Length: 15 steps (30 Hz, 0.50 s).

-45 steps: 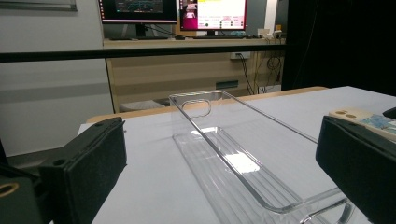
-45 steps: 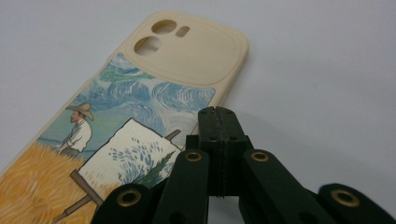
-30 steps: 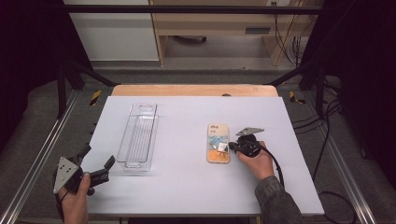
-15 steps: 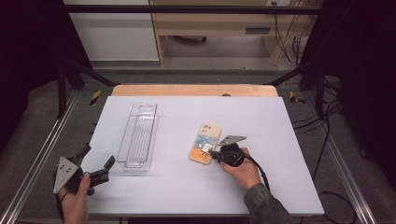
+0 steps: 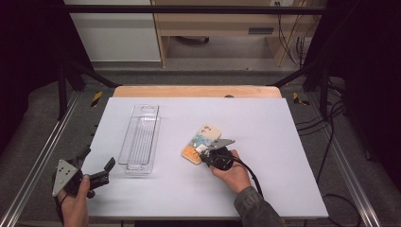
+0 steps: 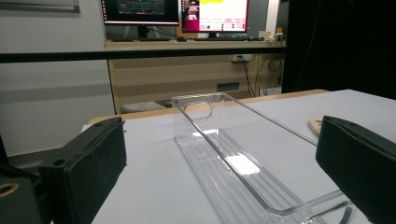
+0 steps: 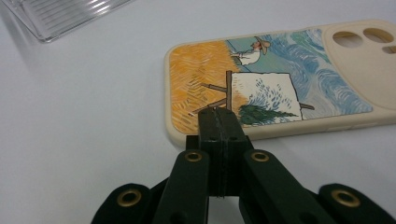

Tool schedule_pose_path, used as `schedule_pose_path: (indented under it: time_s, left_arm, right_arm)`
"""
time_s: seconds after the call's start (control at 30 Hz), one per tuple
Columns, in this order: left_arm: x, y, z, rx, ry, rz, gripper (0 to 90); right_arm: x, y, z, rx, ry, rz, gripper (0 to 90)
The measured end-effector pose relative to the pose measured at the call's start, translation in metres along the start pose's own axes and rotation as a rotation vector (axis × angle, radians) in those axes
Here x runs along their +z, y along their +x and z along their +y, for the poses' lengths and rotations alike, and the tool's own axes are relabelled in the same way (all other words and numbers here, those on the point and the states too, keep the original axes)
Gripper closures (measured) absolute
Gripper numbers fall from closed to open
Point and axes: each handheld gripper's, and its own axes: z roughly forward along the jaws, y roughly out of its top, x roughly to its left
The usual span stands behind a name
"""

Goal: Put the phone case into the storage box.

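A phone case (image 5: 202,143) printed with a painted wheat field and blue sky lies flat and skewed at the middle of the white table (image 5: 265,118). My right gripper (image 5: 204,152) is shut, and in the right gripper view its joined tips (image 7: 215,114) rest on the near long edge of the phone case (image 7: 280,88); nothing sits between the jaws. A long clear plastic tray (image 5: 140,139) lies left of the case. My left gripper (image 5: 98,160) is held open at the table's front left corner, its jaws pointing at the near end of the clear tray (image 6: 233,154).
The table has a wooden strip (image 5: 194,91) along its far edge and metal rails (image 5: 42,151) on both sides. Cables (image 5: 326,142) hang off the right side. Monitors (image 6: 177,11) stand behind the far bar in the left gripper view.
My right gripper has moved left across the table, and the phone case has slid with it and turned askew, ending nearer the clear tray. The left gripper stayed put.
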Motion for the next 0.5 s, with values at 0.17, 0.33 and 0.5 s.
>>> schedule_pose_path:
  time_s: [0.17,0.33,0.5]
  left_arm:
    - [-0.001,0.002,0.000,-0.009,-0.003,0.005,1.6]
    - [-0.001,0.003,0.000,-0.010,-0.002,0.004,1.7]
    - [-0.002,0.002,-0.001,-0.013,0.000,0.005,1.7]
  right_arm:
    - [0.004,0.003,0.004,-0.005,0.001,-0.003,90.0]
    - [0.010,0.004,0.006,0.015,-0.015,0.001,90.0]
    - [0.012,0.005,0.007,0.020,-0.020,-0.006,90.0]
